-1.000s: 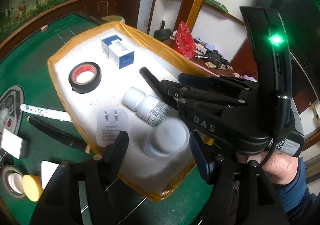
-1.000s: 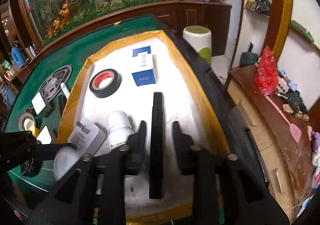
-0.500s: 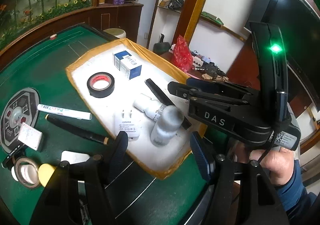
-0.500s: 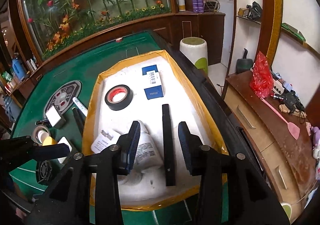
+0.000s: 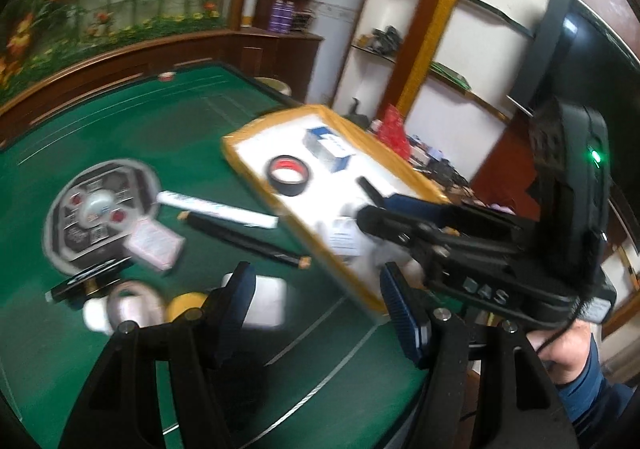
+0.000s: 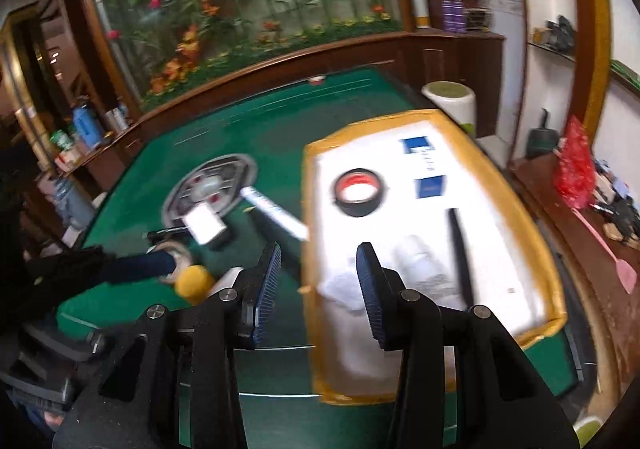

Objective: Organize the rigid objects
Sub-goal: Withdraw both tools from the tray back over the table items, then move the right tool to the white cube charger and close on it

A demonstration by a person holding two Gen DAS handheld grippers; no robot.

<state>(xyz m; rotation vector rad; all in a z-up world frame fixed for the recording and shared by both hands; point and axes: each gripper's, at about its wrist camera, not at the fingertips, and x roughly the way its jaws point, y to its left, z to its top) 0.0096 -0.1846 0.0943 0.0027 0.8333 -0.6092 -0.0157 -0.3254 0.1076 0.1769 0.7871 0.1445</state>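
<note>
Left wrist view: the left hand-held gripper [image 5: 316, 289] has its jaws apart with nothing between them, over the green desk [image 5: 160, 137]. Just ahead and left of it lie loose things: a white block [image 5: 264, 301], a yellow lump [image 5: 184, 305], and further out a black pen [image 5: 244, 241], its length running across the jaws. The tray [image 5: 256, 177] lies ahead to the right.

Right wrist view: the right hand-held gripper [image 6: 316, 281] is also apart and empty, straddling the tray's near-left edge. The left one looks nearer the loose things.

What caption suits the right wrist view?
Open right gripper above green felt table, beside yellow-rimmed white tray.
</note>
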